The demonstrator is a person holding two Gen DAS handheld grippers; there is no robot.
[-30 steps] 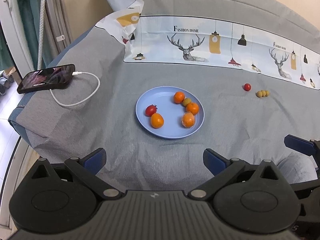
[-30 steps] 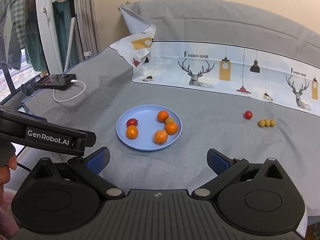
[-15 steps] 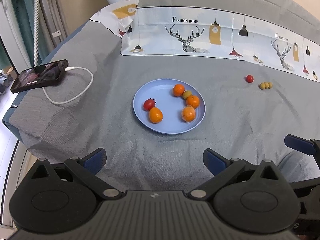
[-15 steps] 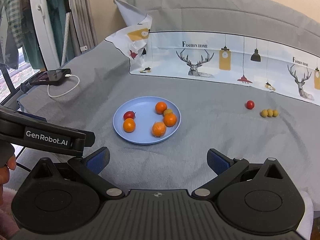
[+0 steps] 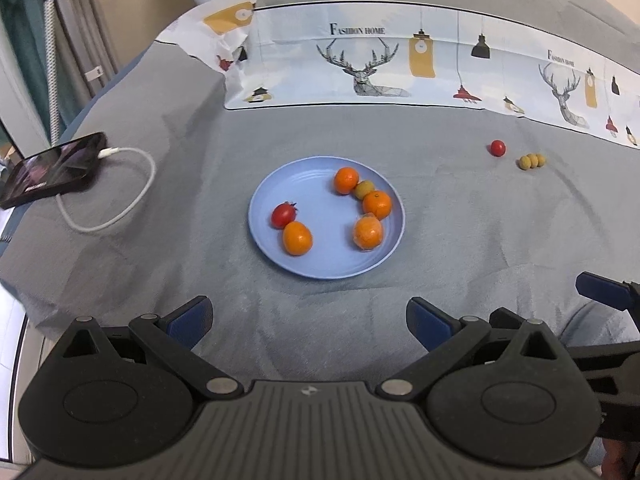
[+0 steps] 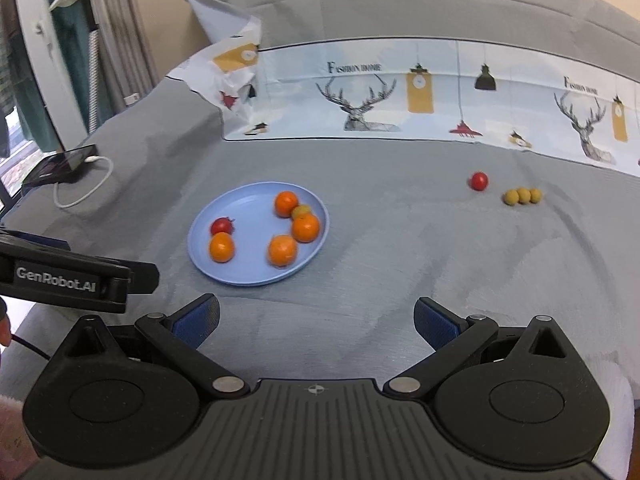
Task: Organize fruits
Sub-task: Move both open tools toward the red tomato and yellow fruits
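Observation:
A blue plate (image 5: 316, 264) (image 6: 240, 276) lies on the grey bed cover, holding several oranges (image 5: 297, 238) (image 6: 221, 248), a red tomato (image 5: 283, 215) (image 6: 222, 225) and a small yellow-green fruit (image 5: 364, 189) (image 6: 301, 212). Off the plate to the right lie a red cherry tomato (image 5: 497, 148) (image 6: 479, 181) and a row of three small yellow fruits (image 5: 531, 161) (image 6: 522, 196). My left gripper (image 5: 309, 318) is open and empty, just short of the plate's near rim. My right gripper (image 6: 316, 318) is open and empty too, near the plate's right front.
A phone (image 5: 52, 168) (image 6: 60, 162) with a white charging cable (image 5: 120, 196) lies at the bed's left edge. A printed deer-pattern cloth (image 5: 400, 68) (image 6: 420, 96) lines the back. The left gripper's body (image 6: 76, 276) shows at left in the right wrist view.
Both grippers have moved forward toward the plate, so the fruits look larger and nearer. The fruits have not moved. Both grippers have stayed open.

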